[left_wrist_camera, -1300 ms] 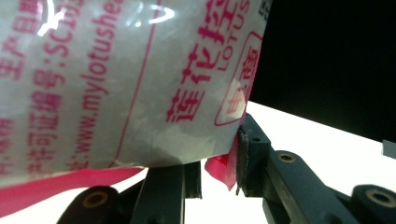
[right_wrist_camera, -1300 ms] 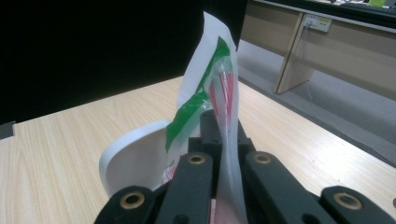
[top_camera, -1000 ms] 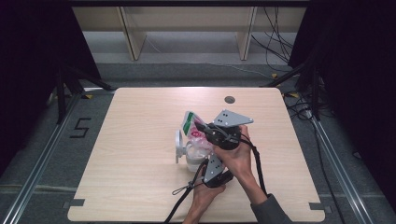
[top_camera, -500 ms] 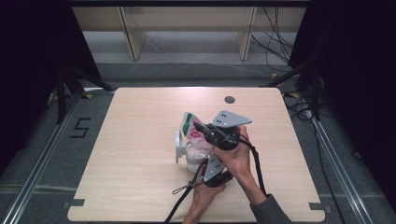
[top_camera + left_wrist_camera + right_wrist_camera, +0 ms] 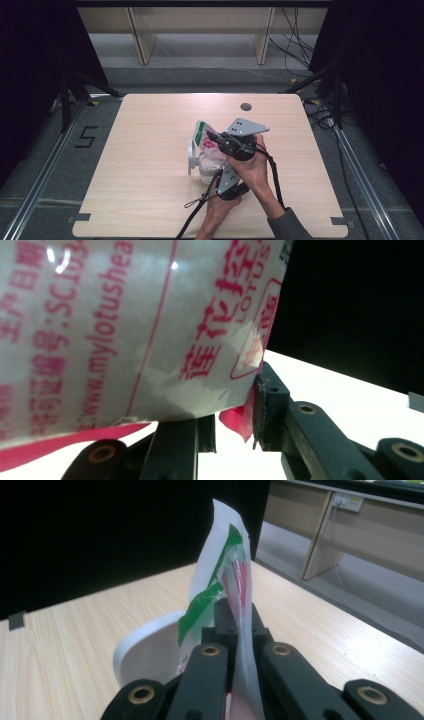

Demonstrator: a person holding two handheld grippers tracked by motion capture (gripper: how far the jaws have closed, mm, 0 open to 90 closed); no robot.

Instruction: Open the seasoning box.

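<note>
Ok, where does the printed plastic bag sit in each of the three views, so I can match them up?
High view: the plastic bag is mid-table, just left of the two grippers.
Left gripper view: the bag takes up the upper left, red lettering on it, its lower edge between the jaws.
Right gripper view: the bag rises at centre, pinched by the shut jaws.
Shared landmark: the white rounded object beside the bag.

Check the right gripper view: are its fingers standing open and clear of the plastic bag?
No, the right gripper has its black fingers pressed together on the plastic bag, which rises between them.
</note>
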